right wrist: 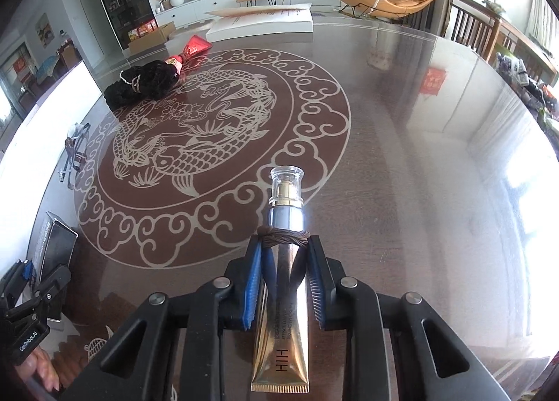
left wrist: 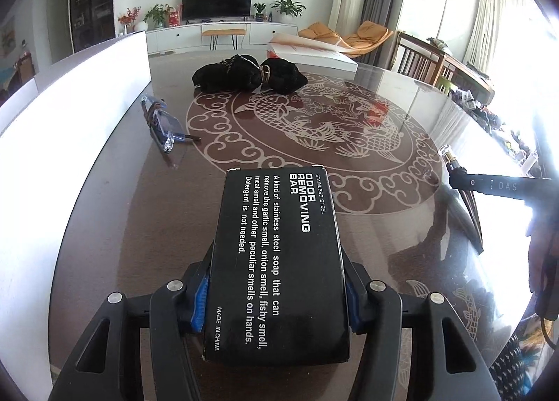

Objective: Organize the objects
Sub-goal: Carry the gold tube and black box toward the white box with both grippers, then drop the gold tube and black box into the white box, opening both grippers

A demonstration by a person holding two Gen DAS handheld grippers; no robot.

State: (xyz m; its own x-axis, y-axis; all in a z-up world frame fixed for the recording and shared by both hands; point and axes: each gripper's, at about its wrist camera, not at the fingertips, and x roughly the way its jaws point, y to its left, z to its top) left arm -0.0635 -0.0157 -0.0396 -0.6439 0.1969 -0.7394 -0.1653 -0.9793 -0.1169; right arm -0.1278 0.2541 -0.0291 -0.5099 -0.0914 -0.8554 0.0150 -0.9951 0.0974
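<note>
A black box (left wrist: 279,261) printed "odor removing bar" sits between the blue pads of my left gripper (left wrist: 276,250), which is shut on its two long sides just above the glass table (left wrist: 401,233). My right gripper (right wrist: 284,240) is shut on a gold tube (right wrist: 281,341) with a silver neck and a clear cap (right wrist: 286,179); a brown hair tie (right wrist: 283,238) is wound around the tube at the fingertips. In the left wrist view, the tube's cap (left wrist: 445,153) shows at the right edge. The box (right wrist: 56,247) appears at the left of the right wrist view.
A black fuzzy bag (left wrist: 248,74) lies at the far side of the table, with a red packet (right wrist: 190,48) behind it. Clear glasses (left wrist: 162,121) wrapped with a brown band lie at the left by a white panel (left wrist: 87,93). A flat white box (left wrist: 314,51) sits at the far edge.
</note>
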